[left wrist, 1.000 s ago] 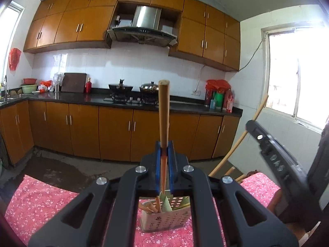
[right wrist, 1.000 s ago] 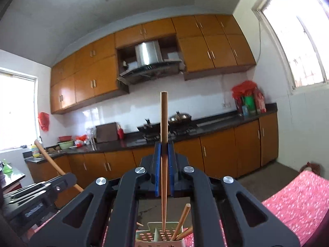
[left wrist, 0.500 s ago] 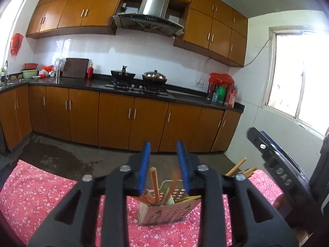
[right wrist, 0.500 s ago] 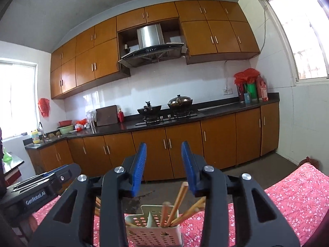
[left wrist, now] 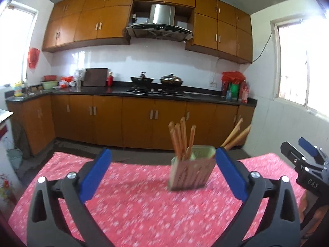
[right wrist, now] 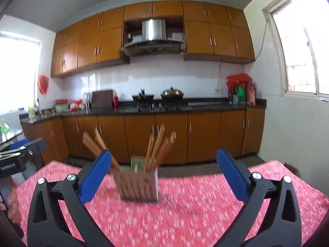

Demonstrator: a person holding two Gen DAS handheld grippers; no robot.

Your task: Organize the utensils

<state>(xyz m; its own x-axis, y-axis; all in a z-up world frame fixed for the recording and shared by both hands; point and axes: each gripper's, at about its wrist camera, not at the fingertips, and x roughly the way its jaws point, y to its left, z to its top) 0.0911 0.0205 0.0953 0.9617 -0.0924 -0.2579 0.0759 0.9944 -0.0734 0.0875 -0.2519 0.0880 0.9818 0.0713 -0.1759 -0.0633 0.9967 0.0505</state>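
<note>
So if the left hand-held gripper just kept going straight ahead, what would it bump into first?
Probably the pale perforated plastic utensil holder full of wooden chopsticks on the red floral tablecloth; it stands just right of centre between the open jaws, though depth is unclear.

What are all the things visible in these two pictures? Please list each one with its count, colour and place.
utensil holder: one, pale green, perforated, standing on the tablecloth
chopsticks: about seven, wooden brown, standing in the utensil holder, two leaning far outward
tablecloth: one, red with white flowers, covering the table
cabinets: many, orange-brown, under and above the counter
counter: one, black, along the far wall
range hood: one, steel, above the stove
pots: two, dark and metallic, on the stove
left gripper: one, black with blue fingers, open, nothing between them
right gripper: one, black with blue fingers, open, nothing between them
</note>
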